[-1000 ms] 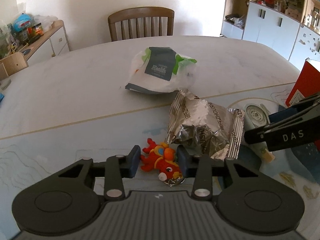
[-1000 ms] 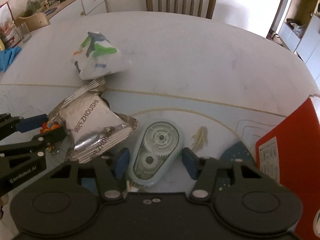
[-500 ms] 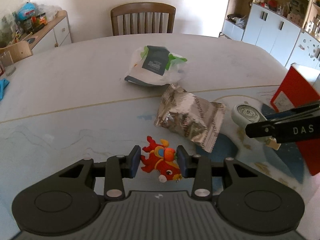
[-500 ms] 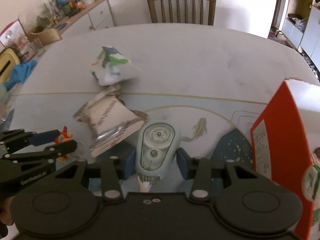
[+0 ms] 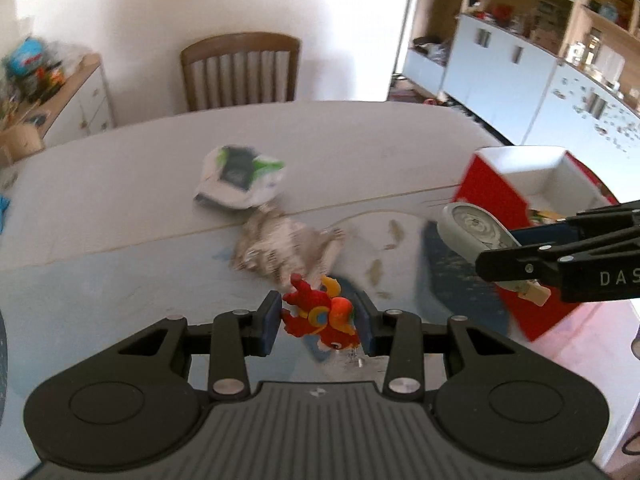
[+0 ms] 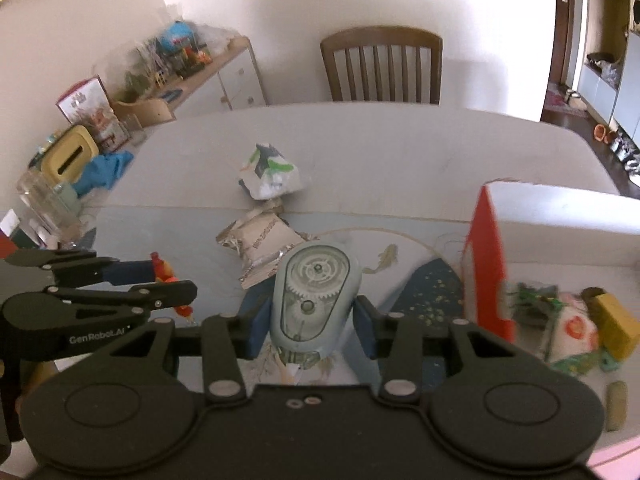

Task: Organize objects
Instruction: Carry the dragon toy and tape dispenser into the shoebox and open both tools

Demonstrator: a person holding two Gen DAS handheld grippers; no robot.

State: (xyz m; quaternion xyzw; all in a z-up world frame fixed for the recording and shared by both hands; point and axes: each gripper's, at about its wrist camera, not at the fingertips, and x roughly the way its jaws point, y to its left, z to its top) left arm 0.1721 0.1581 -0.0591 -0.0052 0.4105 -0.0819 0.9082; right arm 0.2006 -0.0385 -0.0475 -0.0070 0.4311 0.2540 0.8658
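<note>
The left gripper is clamped on a small red toy, low in the middle of the left view, above the table. The right gripper is clamped on a pale blue tape dispenser; its jaws closed further on it within the last second. Behind them lie a crumpled silver packet and a white-green bag. At the right edge stands an open red box with some things inside. A wooden chair is beyond the table.
</note>
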